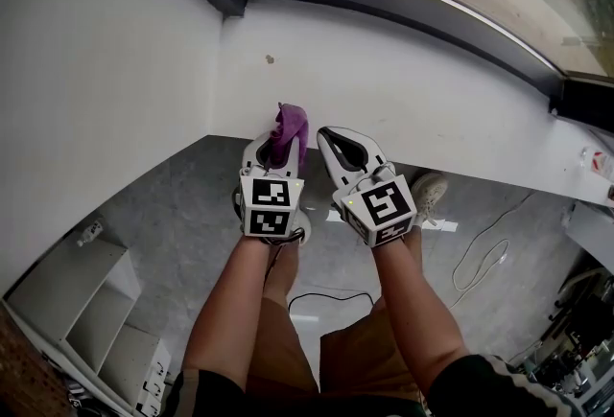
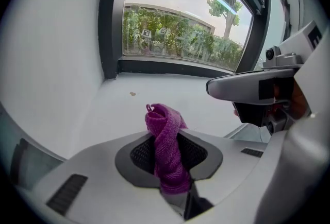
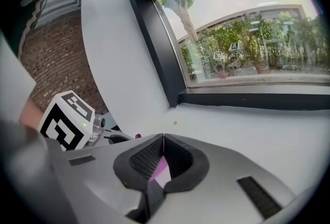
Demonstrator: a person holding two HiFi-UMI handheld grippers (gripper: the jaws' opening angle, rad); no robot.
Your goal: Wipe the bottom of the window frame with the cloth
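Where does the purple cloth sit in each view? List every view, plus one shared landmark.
Head view: cloth at centre, pinched upright in the left claw.
Left gripper view: lower centre, gripped by that claw.
Right gripper view: only a purple speck, left of centre.
Shared landmark: the brown speck on the white sill.

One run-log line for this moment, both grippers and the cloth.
left hand-held gripper: shut on purple cloth | right hand-held gripper: shut | cloth: apart from window frame bottom | wipe: not yet started
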